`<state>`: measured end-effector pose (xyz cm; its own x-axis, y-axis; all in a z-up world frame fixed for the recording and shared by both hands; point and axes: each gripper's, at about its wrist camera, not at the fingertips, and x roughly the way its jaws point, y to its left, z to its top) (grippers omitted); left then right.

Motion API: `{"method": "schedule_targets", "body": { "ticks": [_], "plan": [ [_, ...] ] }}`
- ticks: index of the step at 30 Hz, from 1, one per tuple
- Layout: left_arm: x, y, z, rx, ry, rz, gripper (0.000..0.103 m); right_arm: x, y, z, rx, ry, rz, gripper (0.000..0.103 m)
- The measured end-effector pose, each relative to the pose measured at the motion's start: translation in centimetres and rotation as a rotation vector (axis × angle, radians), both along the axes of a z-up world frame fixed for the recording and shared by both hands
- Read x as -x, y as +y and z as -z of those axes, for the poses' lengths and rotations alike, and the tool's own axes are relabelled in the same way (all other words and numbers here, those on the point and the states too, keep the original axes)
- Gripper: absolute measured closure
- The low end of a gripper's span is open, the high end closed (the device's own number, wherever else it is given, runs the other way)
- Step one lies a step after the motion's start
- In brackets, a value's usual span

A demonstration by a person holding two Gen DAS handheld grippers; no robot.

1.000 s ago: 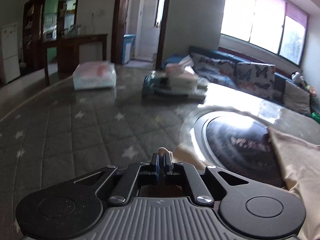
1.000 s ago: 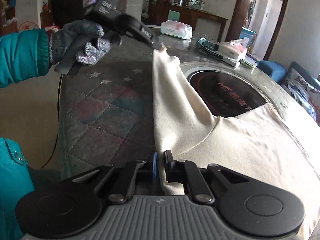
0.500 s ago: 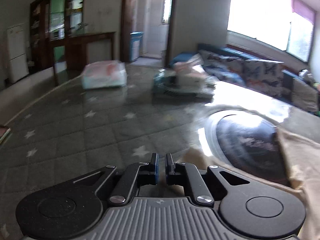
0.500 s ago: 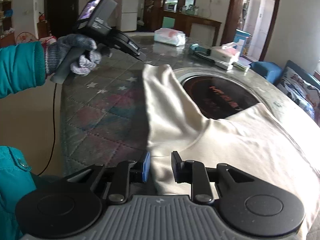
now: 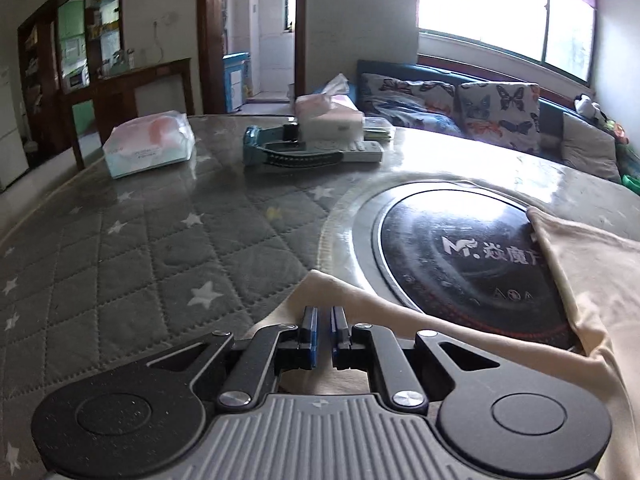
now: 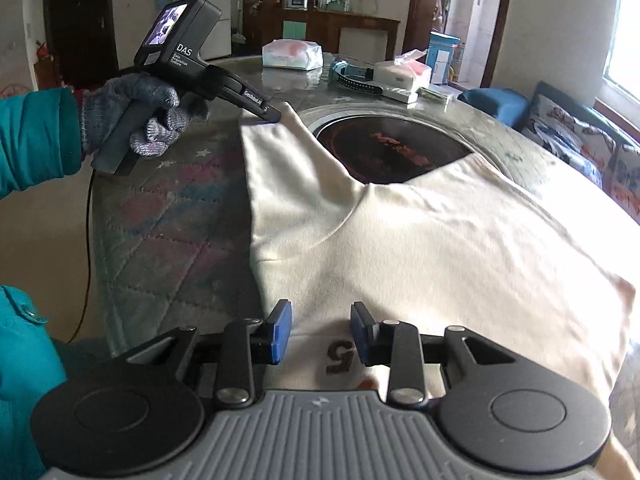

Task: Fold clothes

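Sleeve (image 5: 360, 312) is what I am seeing first through the left wrist camera: the cream cloth is lying flat under the left gripper (image 5: 323, 332), its end reaching just past the blue pads. The jaws are standing nearly closed, with a thin slit between them, and I cannot tell whether any cloth is caught in that slit. The desk (image 5: 160, 248) is wearing a grey quilted cover with white stars. A round black hob (image 5: 452, 256) is sitting in the desk to the right of the sleeve, and the shirt (image 5: 592, 280) is overlapping its right edge. Farther back, a tissue pack (image 5: 148, 144), a blue strap (image 5: 292, 156) and a tissue box (image 5: 328, 116) are resting on the desk.

Through the right wrist camera I am looking along the right gripper (image 6: 320, 334). Its jaws are standing wide apart and holding nothing, hovering over the shirt (image 6: 440, 248) near a printed "5". The shirt is lying spread across the desk (image 6: 168, 216), its body running to the right and its sleeve (image 6: 280, 168) stretching away toward the left gripper (image 6: 276, 116). That gripper's tip is touching the sleeve's far end, and a gloved hand (image 6: 136, 116) with a teal cuff is gripping its handle. The hob (image 6: 388, 152) is showing between sleeve and body.
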<state>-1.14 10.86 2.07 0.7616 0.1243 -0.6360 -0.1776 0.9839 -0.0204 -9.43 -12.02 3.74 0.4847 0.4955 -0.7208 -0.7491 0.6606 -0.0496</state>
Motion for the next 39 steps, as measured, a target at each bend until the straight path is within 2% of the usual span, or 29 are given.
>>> {"method": "schedule_targets", "body": {
  "ticks": [4, 8, 11, 17, 21, 24, 30, 35, 39],
  "plan": [
    [0.7, -0.7, -0.7, -0.011, -0.009, 0.024, 0.094, 0.6, -1.7, -0.7, -0.044, -0.004, 0.050, 0.069],
    [1.5, -3.8, -1.3, 0.021, -0.020, 0.134, 0.094, 0.9, -3.9, -1.1, -0.049, -0.016, 0.133, 0.069],
    [2.0, -6.3, -1.7, 0.048, -0.027, 0.222, 0.094, 0.7, -5.1, -0.6, -0.040, 0.009, 0.193, 0.069],
    [3.1, -11.4, -2.5, 0.102, -0.041, 0.398, 0.094, 2.1, -5.6, 0.2, -0.013, 0.011, 0.169, 0.067],
    [2.7, -14.6, -2.2, 0.131, -0.032, 0.477, 0.094, 2.0, -6.2, -0.5, -0.047, 0.007, 0.189, 0.068],
    [1.8, -16.0, -1.6, 0.145, -0.024, 0.491, 0.094, 1.7, -6.5, -1.0, -0.074, -0.008, 0.227, 0.067],
    [1.1, -15.2, 0.1, 0.142, 0.030, 0.416, 0.094, 1.1, -7.4, -0.5, -0.067, 0.006, 0.270, 0.067],
    [0.9, -14.1, -0.5, 0.189, 0.035, 0.400, 0.094, 0.9, -8.1, -0.1, -0.069, 0.017, 0.283, 0.066],
    [-0.7, -14.5, -0.7, 0.205, 0.031, 0.374, 0.094, 0.6, -8.5, -0.1, -0.084, 0.017, 0.294, 0.066]
  ]
}}
